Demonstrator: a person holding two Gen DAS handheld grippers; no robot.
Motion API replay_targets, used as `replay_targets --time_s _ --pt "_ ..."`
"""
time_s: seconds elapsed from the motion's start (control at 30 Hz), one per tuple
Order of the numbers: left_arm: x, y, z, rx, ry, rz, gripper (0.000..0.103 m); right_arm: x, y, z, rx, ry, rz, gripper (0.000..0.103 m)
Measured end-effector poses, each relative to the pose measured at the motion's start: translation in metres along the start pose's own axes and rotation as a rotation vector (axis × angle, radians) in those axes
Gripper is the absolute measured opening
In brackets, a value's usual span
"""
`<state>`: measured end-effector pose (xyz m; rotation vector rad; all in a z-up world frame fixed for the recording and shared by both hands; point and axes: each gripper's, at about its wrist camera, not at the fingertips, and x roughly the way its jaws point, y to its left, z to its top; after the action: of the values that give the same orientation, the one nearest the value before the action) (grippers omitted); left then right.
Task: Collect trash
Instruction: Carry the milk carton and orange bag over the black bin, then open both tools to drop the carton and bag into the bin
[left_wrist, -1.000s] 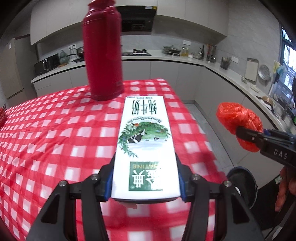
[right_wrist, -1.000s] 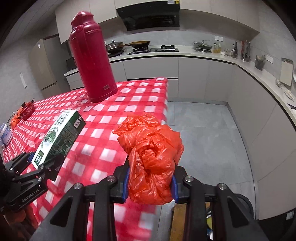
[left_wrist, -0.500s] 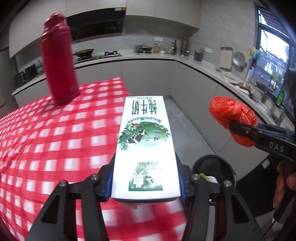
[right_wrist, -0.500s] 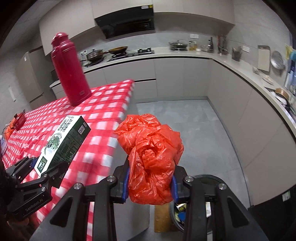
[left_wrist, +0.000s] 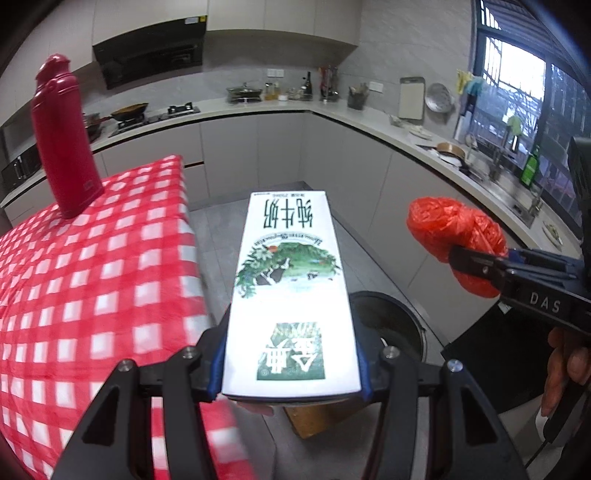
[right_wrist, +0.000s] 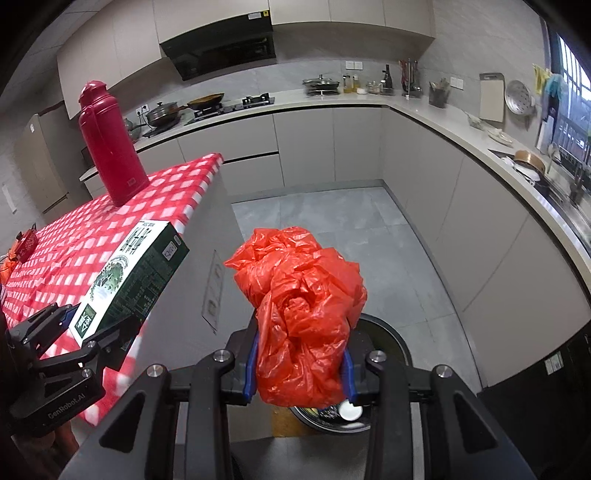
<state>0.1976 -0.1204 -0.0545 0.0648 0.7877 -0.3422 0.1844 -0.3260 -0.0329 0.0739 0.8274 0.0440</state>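
My left gripper (left_wrist: 291, 365) is shut on a white and green milk carton (left_wrist: 290, 288), held flat past the table's right edge. The carton (right_wrist: 129, 277) and left gripper (right_wrist: 88, 332) also show in the right wrist view. My right gripper (right_wrist: 299, 373) is shut on a crumpled orange plastic bag (right_wrist: 303, 314), which hangs over a round black trash bin (right_wrist: 384, 339) on the floor. In the left wrist view the bag (left_wrist: 454, 236) and the right gripper (left_wrist: 476, 258) sit to the right, with the bin (left_wrist: 391, 325) below and partly hidden by the carton.
A table with a red checked cloth (left_wrist: 92, 266) lies to the left, a tall red thermos (left_wrist: 62, 140) standing on it. Grey kitchen counters (right_wrist: 443, 122) run along the back and right. A person's hand (left_wrist: 565, 369) holds the right gripper. A brown board (left_wrist: 321, 417) lies by the bin.
Both grippers have moved right, off the table and over the floor, still holding the carton and the bag. The trash bin has come into view under them.
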Motion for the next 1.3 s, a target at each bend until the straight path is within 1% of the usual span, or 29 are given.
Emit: replay_targets --time_s 0.13,0.27,0.43,0.63,0.8,1.0,1.17,1.3 --pt "0.008 -0.022 -0.008 0.010 0.025 -0.010 0.055 -0.004 -0.021 -0.013 0.000 0.013 -0.003 0.037" --pt "0.020 -0.043 -0.020 0.024 0.059 -0.015 0.055 0.003 -0.045 -0.027 0.008 0.038 -0.001 0.037" --pt "0.037 -0.064 -0.034 0.031 0.104 -0.022 0.055 0.021 -0.067 -0.043 0.012 0.085 0.001 0.037" --pt "0.064 -0.081 -0.046 0.048 0.162 -0.027 0.055 0.048 -0.086 -0.063 0.020 0.143 -0.002 0.037" --pt "0.082 -0.089 -0.055 0.055 0.208 -0.037 0.055 0.070 -0.093 -0.077 0.019 0.192 -0.006 0.037" --pt "0.105 -0.088 -0.071 0.036 0.270 -0.049 0.055 0.094 -0.093 -0.091 -0.002 0.248 -0.008 0.037" --pt "0.123 -0.092 -0.078 0.038 0.306 -0.063 0.055 0.116 -0.097 -0.101 -0.019 0.296 -0.013 0.037" --pt "0.139 -0.096 -0.079 0.036 0.340 -0.074 0.055 0.134 -0.099 -0.106 -0.045 0.323 -0.001 0.037"
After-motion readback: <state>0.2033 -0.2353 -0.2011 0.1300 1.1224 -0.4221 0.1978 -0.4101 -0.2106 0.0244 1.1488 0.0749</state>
